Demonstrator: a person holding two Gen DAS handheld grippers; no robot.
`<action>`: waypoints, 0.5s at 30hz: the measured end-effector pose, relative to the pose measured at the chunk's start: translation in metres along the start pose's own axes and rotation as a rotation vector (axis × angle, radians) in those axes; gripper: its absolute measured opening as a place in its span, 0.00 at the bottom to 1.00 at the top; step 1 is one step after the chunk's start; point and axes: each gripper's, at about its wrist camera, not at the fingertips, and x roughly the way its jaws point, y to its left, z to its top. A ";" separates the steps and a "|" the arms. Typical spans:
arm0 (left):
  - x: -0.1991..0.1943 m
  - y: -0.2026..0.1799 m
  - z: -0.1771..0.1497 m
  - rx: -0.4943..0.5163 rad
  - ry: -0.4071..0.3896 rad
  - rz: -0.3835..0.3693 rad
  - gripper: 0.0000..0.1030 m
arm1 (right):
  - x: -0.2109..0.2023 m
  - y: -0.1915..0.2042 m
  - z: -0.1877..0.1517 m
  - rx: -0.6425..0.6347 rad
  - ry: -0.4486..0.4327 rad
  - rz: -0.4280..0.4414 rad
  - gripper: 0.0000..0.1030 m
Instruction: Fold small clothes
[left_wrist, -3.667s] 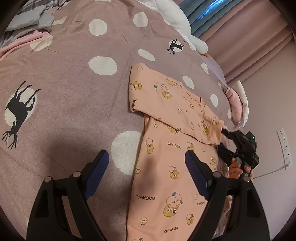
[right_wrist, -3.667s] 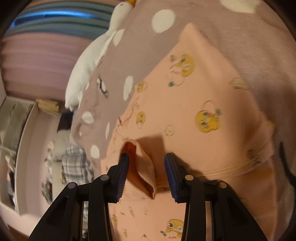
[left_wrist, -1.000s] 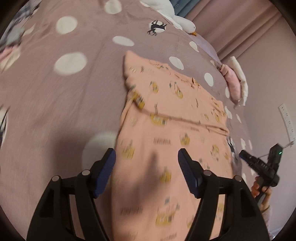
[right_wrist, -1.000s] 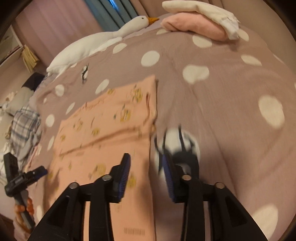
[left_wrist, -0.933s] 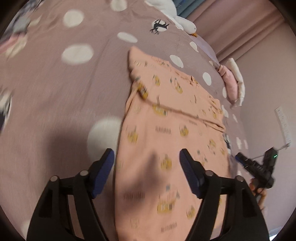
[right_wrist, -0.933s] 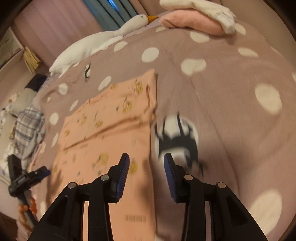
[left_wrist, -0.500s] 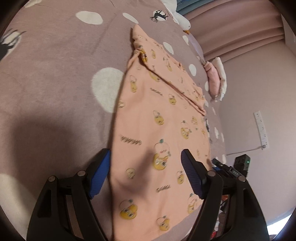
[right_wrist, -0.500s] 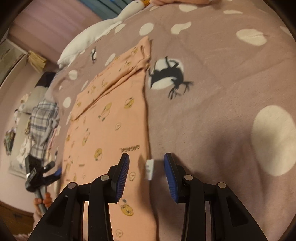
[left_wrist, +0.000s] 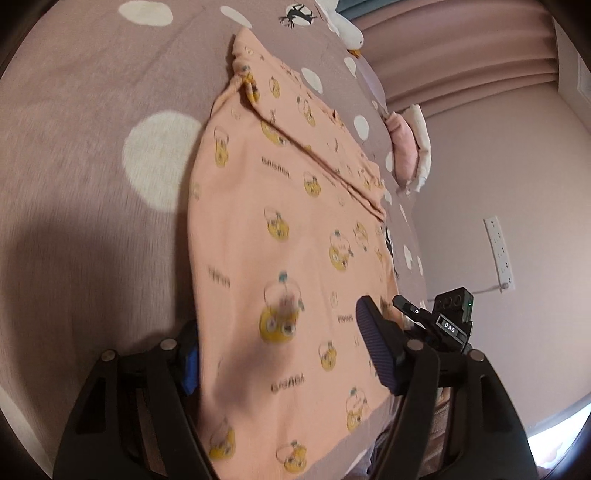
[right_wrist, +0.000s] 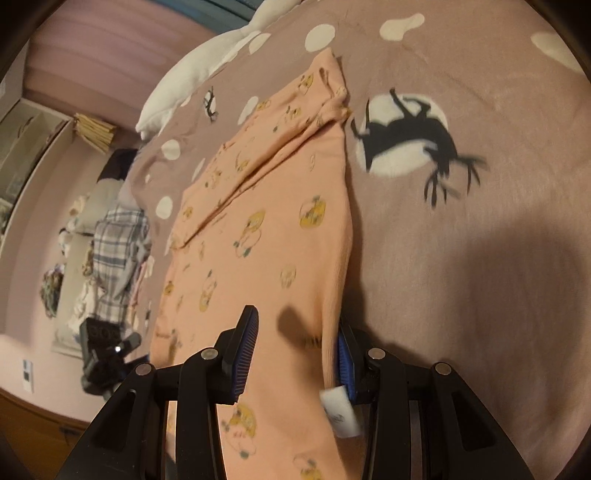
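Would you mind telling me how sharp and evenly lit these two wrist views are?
Left wrist: peach cartoon-print garment slightly motion-blurred, dark shadow on the mauve polka-dot bedspread, strong fisheye bending. Right wrist: dim, warm light, deer print smeared, large shadow at right.

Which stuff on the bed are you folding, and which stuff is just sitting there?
Part of the folding:
peach shirt, lying on the bedspread
left gripper, open over its near hem
right gripper, open at its side edge

Just sitting there:
white goose toy
pink and white folded pile
plaid clothes
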 end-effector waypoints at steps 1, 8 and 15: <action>-0.002 0.001 -0.005 -0.002 0.003 -0.009 0.65 | -0.003 -0.001 -0.005 0.001 0.006 0.008 0.38; -0.018 0.004 -0.040 -0.019 0.024 -0.062 0.60 | -0.024 -0.013 -0.041 0.025 0.048 0.082 0.38; -0.023 0.000 -0.064 -0.028 0.015 -0.057 0.51 | -0.030 -0.010 -0.066 0.028 0.078 0.127 0.38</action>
